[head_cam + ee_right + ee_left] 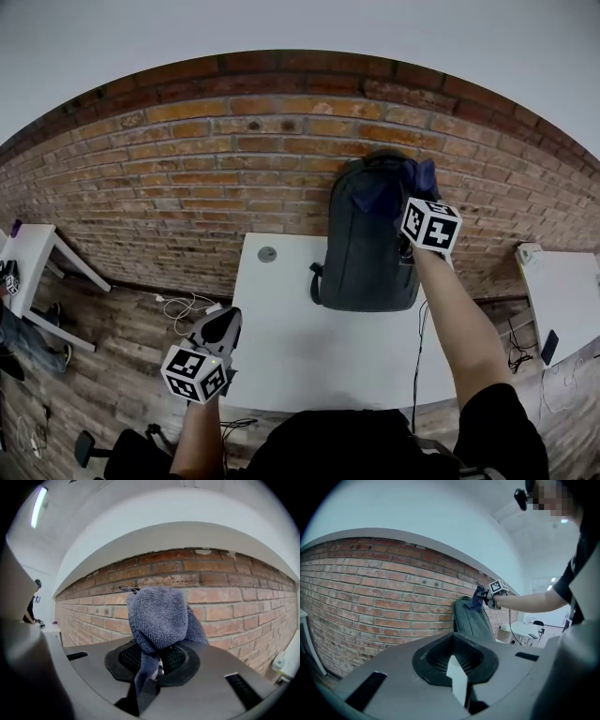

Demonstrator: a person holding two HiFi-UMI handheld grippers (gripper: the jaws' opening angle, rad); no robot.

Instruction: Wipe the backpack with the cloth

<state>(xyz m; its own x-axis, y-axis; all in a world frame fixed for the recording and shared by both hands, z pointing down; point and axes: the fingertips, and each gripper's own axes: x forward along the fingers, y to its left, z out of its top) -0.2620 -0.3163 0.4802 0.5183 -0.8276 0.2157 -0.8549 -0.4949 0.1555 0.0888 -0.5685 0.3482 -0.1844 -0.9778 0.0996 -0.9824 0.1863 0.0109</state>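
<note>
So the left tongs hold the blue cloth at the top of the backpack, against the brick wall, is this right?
No: the right tongs hold the blue cloth, as the right gripper view shows. It is at the top of the backpack, against the brick wall.

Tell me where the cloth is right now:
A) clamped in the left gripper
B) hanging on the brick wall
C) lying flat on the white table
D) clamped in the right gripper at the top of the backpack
D: the right gripper view shows the blue cloth pinched in the right gripper, and the head view puts it at the top of the backpack; the left gripper holds nothing.
</note>
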